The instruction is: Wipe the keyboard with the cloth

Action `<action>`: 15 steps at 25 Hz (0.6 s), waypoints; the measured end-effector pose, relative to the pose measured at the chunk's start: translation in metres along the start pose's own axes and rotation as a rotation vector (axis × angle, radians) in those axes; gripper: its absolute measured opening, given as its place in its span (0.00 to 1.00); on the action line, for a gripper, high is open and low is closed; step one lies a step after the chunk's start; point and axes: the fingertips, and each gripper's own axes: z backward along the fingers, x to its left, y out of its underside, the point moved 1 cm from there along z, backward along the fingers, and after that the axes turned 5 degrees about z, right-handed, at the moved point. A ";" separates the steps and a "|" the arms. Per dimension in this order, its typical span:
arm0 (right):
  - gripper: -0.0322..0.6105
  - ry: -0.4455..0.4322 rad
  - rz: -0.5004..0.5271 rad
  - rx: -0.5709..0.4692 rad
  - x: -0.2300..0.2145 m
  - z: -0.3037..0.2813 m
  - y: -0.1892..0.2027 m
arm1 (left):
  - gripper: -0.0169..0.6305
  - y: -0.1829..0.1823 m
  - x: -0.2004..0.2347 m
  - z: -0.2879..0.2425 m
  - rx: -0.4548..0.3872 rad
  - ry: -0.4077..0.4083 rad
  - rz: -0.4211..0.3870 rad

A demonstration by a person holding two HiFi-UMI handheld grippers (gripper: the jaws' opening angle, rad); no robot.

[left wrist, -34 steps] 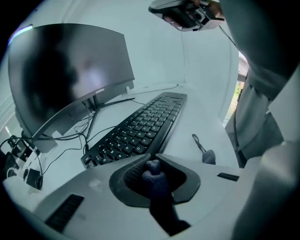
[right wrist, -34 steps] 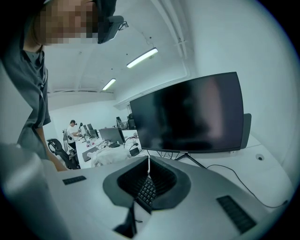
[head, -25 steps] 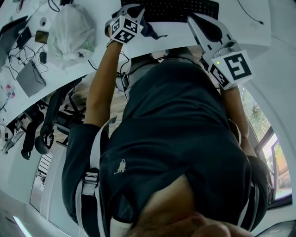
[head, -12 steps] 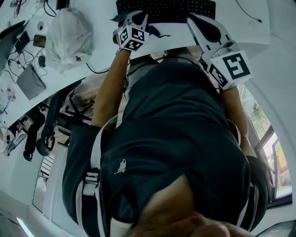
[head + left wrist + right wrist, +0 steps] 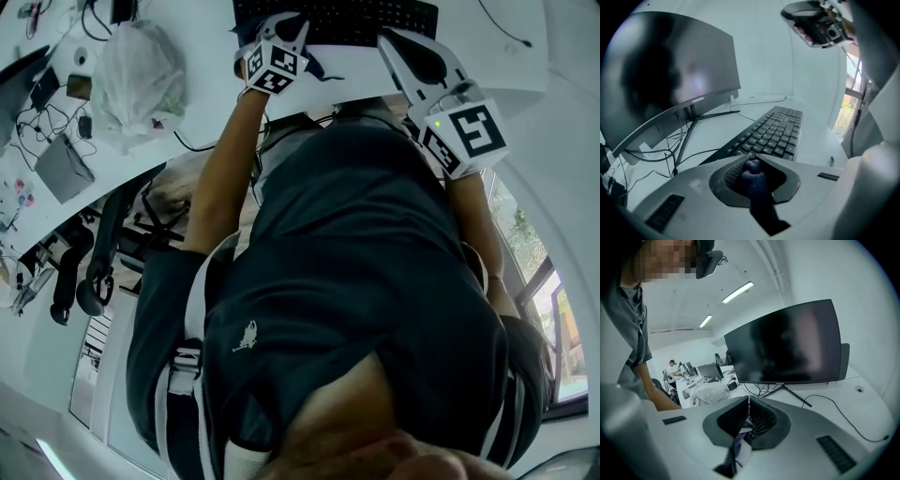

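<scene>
A black keyboard (image 5: 347, 17) lies on the white desk (image 5: 187, 131) at the top of the head view. My left gripper (image 5: 284, 26) is at the keyboard's near left edge, shut on a dark blue cloth (image 5: 313, 64) that hangs below it. In the left gripper view the jaws (image 5: 752, 161) pinch the bunched cloth (image 5: 757, 187), and the keyboard (image 5: 776, 133) stretches away just beyond the tips. My right gripper (image 5: 392, 37) rests at the keyboard's near right end. In its own view the right gripper (image 5: 748, 401) has its jaws closed tip to tip, pointing up at the monitor (image 5: 787, 343).
A curved black monitor (image 5: 670, 79) on a thin stand rises behind the keyboard, with cables (image 5: 754, 103) trailing over the desk. A white plastic bag (image 5: 136, 70), small devices and cords lie at the desk's left. Office chairs (image 5: 89, 272) stand below the desk edge.
My left gripper has moved right and forward with the cloth, up to the keyboard's near edge. The right gripper has stayed in place.
</scene>
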 end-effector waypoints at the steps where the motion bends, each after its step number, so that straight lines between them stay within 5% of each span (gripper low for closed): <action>1: 0.07 0.000 -0.002 0.002 -0.003 0.000 0.000 | 0.07 0.001 -0.010 0.003 -0.024 0.013 -0.006; 5: 0.07 -0.004 -0.004 0.015 -0.010 -0.005 -0.001 | 0.07 -0.005 -0.018 0.000 -0.076 0.045 -0.072; 9: 0.07 -0.022 -0.002 0.034 -0.008 -0.012 0.002 | 0.07 -0.019 0.013 -0.015 -0.045 -0.006 -0.170; 15: 0.07 -0.016 -0.002 0.047 -0.011 -0.014 0.006 | 0.07 -0.028 0.020 -0.023 -0.036 -0.009 -0.100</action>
